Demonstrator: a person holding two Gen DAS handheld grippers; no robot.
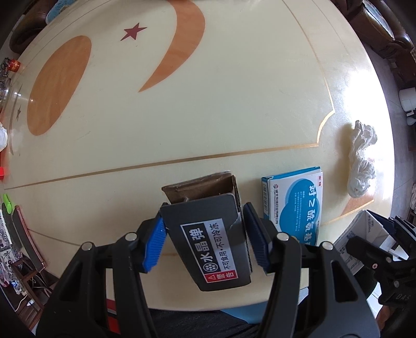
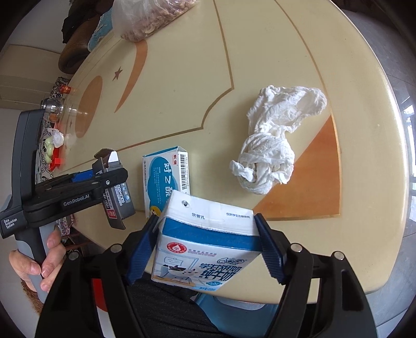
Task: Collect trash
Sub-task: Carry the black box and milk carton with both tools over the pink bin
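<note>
My left gripper [image 1: 205,234] is shut on a dark grey box [image 1: 208,244] with a white warning label and an open brown cardboard end; its blue pads press both sides. The right wrist view shows this left gripper [image 2: 104,179] holding the box [image 2: 119,202] just above the table's near edge. My right gripper [image 2: 208,241] is shut on a blue and white milk carton [image 2: 205,247], tilted over the table edge. A blue and white medicine box [image 1: 293,208] [image 2: 161,176] lies flat on the table between them. A crumpled white tissue [image 1: 361,161] [image 2: 273,140] lies further right.
The round cream table [image 1: 208,117] [image 2: 182,104] has orange inlays and gold lines. A clear bag of nuts [image 2: 156,15] sits at the far side, a glass dish [image 2: 54,106] and small red items at the left edge. A blue stool [image 2: 234,304] stands below the near rim.
</note>
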